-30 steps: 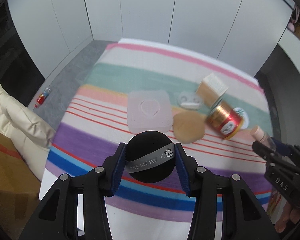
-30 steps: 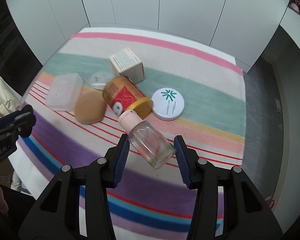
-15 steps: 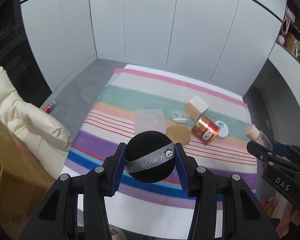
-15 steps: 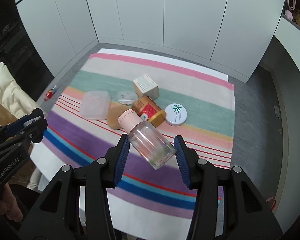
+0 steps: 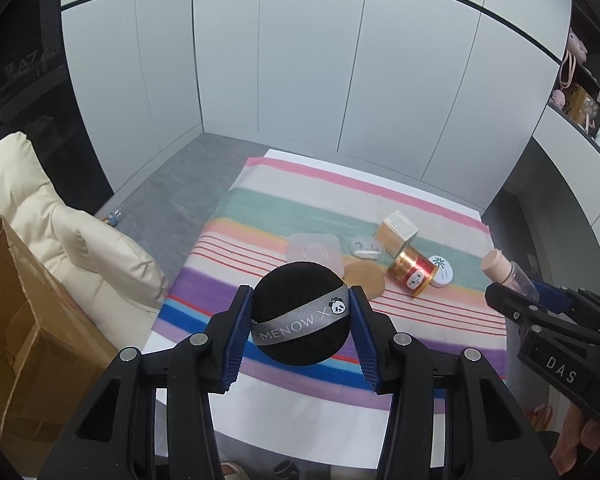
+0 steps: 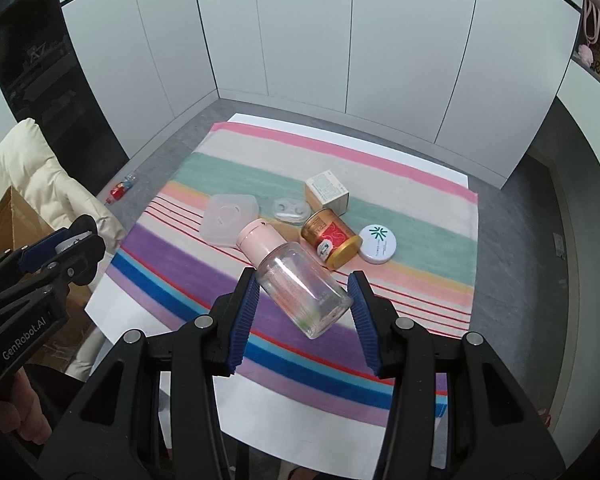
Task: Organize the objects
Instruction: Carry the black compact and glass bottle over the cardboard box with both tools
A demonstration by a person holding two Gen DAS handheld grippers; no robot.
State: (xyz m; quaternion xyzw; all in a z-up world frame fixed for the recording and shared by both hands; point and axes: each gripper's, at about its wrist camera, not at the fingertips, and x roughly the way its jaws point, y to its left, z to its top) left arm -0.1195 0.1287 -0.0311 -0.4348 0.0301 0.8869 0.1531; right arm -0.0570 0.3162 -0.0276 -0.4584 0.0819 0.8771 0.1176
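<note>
My left gripper is shut on a black round powder puff with a grey ribbon, held high above the striped cloth. My right gripper is shut on a clear bottle with a pink cap, tilted with the cap up and to the left. That bottle and right gripper also show at the right edge of the left wrist view. Left on the cloth are a translucent square case, a beige puff, a clear small case, a red-gold can, a white round tin and a small carton.
The striped cloth covers a white table near white cupboard doors. A cream padded jacket and a cardboard box stand at the left. A small bottle lies on the grey floor. Shelves with items are at the upper right.
Both grippers rose and drew back from the cloth with the puff and the bottle still held; the objects on the cloth now look smaller and farther away.
</note>
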